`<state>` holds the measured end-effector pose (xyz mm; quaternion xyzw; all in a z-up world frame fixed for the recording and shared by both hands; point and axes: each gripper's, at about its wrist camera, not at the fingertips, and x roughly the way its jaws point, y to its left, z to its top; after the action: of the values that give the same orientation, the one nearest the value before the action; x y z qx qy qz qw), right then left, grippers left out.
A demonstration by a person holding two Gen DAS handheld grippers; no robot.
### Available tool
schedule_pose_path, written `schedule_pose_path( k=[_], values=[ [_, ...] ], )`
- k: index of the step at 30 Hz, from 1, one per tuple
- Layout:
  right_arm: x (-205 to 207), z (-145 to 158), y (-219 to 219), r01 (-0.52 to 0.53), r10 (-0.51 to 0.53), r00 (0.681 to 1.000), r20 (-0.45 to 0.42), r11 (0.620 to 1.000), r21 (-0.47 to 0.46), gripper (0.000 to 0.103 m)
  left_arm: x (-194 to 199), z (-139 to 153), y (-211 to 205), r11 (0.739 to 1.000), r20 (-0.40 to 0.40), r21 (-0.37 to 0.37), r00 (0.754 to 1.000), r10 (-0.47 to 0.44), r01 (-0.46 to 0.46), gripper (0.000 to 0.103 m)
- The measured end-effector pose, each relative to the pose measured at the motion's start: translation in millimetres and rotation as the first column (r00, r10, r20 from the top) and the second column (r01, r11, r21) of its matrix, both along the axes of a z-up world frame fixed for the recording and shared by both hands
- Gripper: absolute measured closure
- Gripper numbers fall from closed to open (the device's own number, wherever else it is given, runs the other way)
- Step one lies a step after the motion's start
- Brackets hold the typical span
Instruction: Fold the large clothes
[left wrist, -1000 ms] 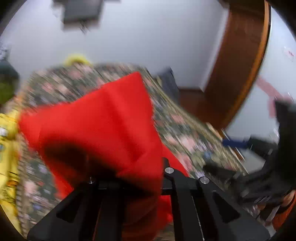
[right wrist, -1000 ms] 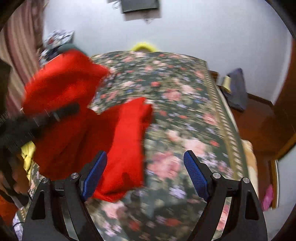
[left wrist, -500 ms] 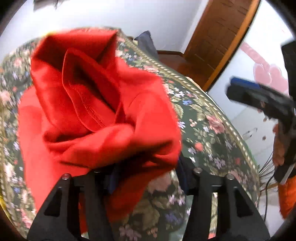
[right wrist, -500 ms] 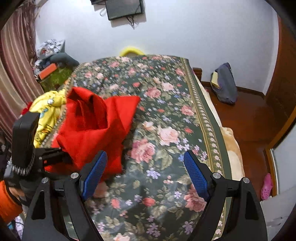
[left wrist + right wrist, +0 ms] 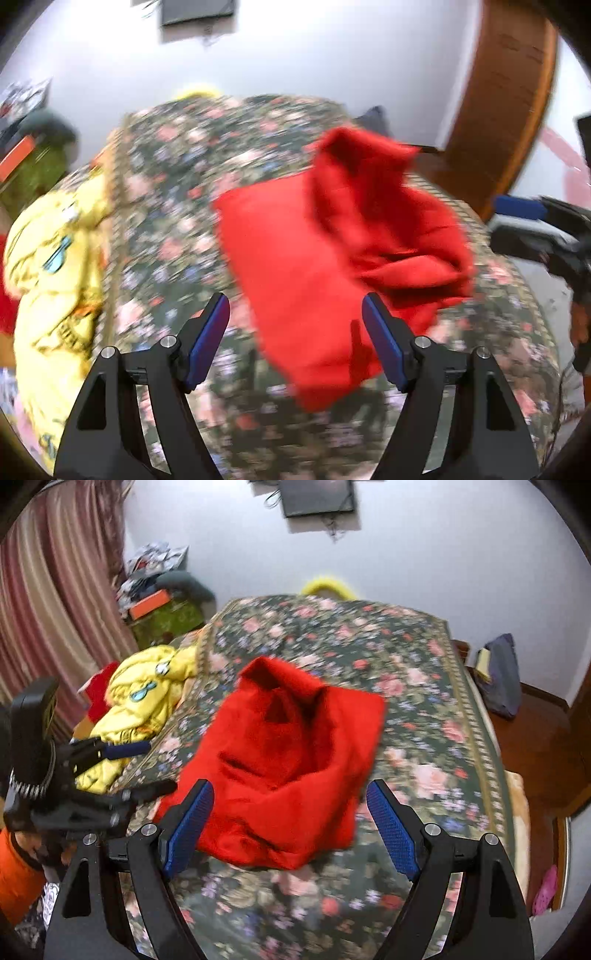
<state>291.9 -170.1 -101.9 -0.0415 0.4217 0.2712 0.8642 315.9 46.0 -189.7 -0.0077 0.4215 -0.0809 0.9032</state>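
A red garment (image 5: 325, 258) lies crumpled and loosely folded on the floral bedspread (image 5: 166, 206). It also shows in the right wrist view (image 5: 288, 768), in the middle of the bed. My left gripper (image 5: 295, 343) is open and empty, just short of the garment's near edge. My right gripper (image 5: 291, 827) is open and empty, held over the garment's near edge. The left gripper shows at the left of the right wrist view (image 5: 110, 771), open. The right gripper's blue pad shows at the right of the left wrist view (image 5: 517, 208).
A yellow garment (image 5: 144, 701) lies heaped at the bed's left edge, also seen in the left wrist view (image 5: 51, 266). Cluttered boxes (image 5: 159, 605) and a striped curtain (image 5: 48, 602) stand at the far left. A dark bag (image 5: 498, 675) sits on the wooden floor at the right.
My left gripper has let go of the red garment and opened. The garment now lies on the bedspread. The right gripper has stayed open and moved over the garment.
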Motion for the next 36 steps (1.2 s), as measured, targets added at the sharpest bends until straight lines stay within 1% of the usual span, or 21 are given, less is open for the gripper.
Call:
schedule_pose_path(
  k=[2,6,7,9,11,12,13,15,17,19,21,24,26,29,31,33,36],
  values=[
    [2,-13,18,-0.019,0.019,0.999,-0.027,1.0,-0.025,0.018,7,-13,14,0.999,-0.037,-0.026,0.999,0.037,-0.037,0.03],
    [6,-50,49,-0.07,0.06,0.994,-0.092,0.992,-0.108,0.018,17,-42,22,0.997,-0.11,-0.047,0.992,0.059,-0.065,0.03],
    [7,-56,52,-0.081,0.069,0.993,-0.095,0.989,-0.126,0.018,16,-45,23,0.996,-0.107,-0.055,0.992,0.061,-0.067,0.029],
    [9,-69,56,-0.096,0.083,0.993,-0.082,0.98,-0.172,0.018,15,-49,24,0.996,-0.095,-0.06,0.993,0.067,-0.073,0.025],
    [16,-70,46,-0.087,0.075,0.994,-0.085,0.985,-0.15,0.018,16,-50,24,0.996,-0.09,-0.055,0.993,0.069,-0.075,0.023],
    [20,-69,39,-0.057,0.045,0.996,-0.082,0.988,-0.144,0.018,16,-50,24,0.996,-0.091,-0.056,0.993,0.069,-0.075,0.023],
    [26,-67,28,0.0,-0.01,0.998,-0.063,0.988,-0.157,0.018,15,-52,24,0.996,-0.093,-0.055,0.993,0.07,-0.076,0.023],
    [36,-64,7,0.084,-0.09,0.995,-0.034,0.982,-0.167,0.018,14,-54,24,0.996,-0.096,-0.044,0.993,0.073,-0.078,0.023],
    [46,-63,-19,0.15,-0.158,0.987,-0.036,0.976,-0.16,0.018,14,-55,23,0.996,-0.095,-0.032,0.992,0.079,-0.083,0.023],
    [52,-63,-50,0.244,-0.252,0.968,-0.019,0.95,-0.194,0.018,12,-56,23,0.996,-0.092,-0.026,0.992,0.084,-0.087,0.023],
    [52,-61,-72,0.28,-0.29,0.957,-0.019,0.938,-0.205,0.018,12,-57,23,0.996,-0.092,-0.024,0.992,0.089,-0.091,0.023],
    [43,-47,-91,0.31,-0.317,0.948,-0.011,0.932,-0.188,0.018,10,-57,24,0.995,-0.087,-0.019,0.992,0.095,-0.097,0.023],
    [34,-33,-93,0.297,-0.3,0.954,0.01,0.94,-0.165,0.018,10,-58,24,0.995,-0.085,-0.013,0.991,0.099,-0.101,0.023],
    [25,-14,-72,0.228,-0.227,0.974,0.017,0.969,-0.094,0.018,9,-58,25,0.994,-0.089,-0.012,0.99,0.107,-0.109,0.023],
    [23,-11,-52,0.168,-0.167,0.986,0.02,0.983,-0.075,0.018,9,-58,26,0.993,-0.091,-0.009,0.989,0.113,-0.114,0.023],
    [24,-15,-27,0.096,-0.095,0.995,0.022,0.992,-0.081,0.018,8,-59,26,0.993,-0.092,-0.001,0.989,0.118,-0.118,0.023],
    [28,-38,-1,0.049,-0.049,0.999,0.0,0.989,-0.14,0.018,5,-59,26,0.992,-0.093,0.012,0.988,0.123,-0.122,0.023]
  ],
)
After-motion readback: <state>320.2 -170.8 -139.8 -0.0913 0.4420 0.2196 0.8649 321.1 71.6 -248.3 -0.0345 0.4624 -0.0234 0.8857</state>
